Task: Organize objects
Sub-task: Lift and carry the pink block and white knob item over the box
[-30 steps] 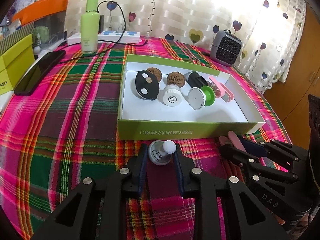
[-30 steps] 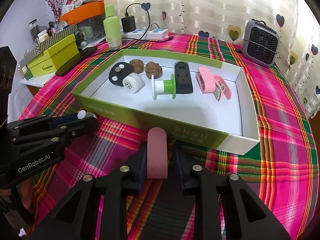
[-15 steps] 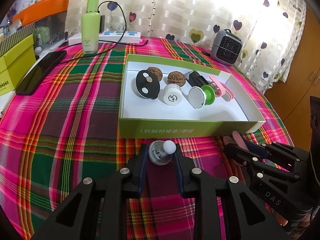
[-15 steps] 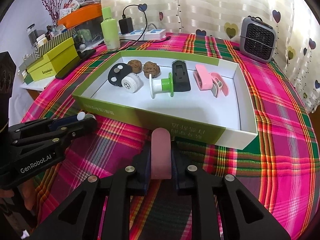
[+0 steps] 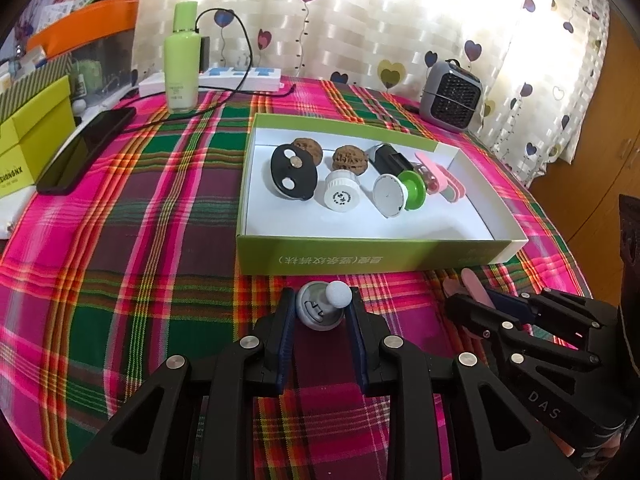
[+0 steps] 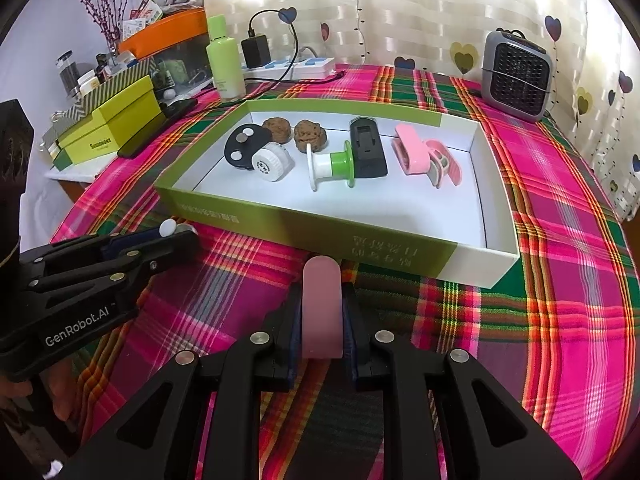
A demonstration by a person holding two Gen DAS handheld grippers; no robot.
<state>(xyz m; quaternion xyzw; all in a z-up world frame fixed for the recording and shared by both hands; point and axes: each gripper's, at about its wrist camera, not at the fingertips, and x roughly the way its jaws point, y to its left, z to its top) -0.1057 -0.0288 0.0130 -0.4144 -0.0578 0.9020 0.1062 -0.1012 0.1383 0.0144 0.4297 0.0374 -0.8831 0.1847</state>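
Observation:
In the left wrist view my left gripper [image 5: 320,298] is shut on a small grey round piece with a white ball knob [image 5: 322,310], low over the plaid cloth in front of the green box [image 5: 360,258]. The right wrist view shows my right gripper [image 6: 322,292] shut on a flat pink piece [image 6: 322,308], also just before the box's [image 6: 280,220] front wall. Inside the box lie a black disc [image 5: 292,172], two walnuts [image 5: 350,158], a white cap [image 5: 340,196], a green and white spool [image 5: 400,194], a black holder [image 6: 368,148] and a pink clip [image 6: 424,152].
At the back left stand a green bottle [image 5: 182,76], a white power strip [image 5: 240,78] with a cable and a dark phone [image 5: 84,148]. Yellow-green boxes [image 5: 32,136] sit at the left edge. A small grey heater [image 5: 454,96] stands at the back right.
My right gripper's jaws have come together onto the pink piece, which earlier lay loosely between them. The left gripper and its grey piece have not moved.

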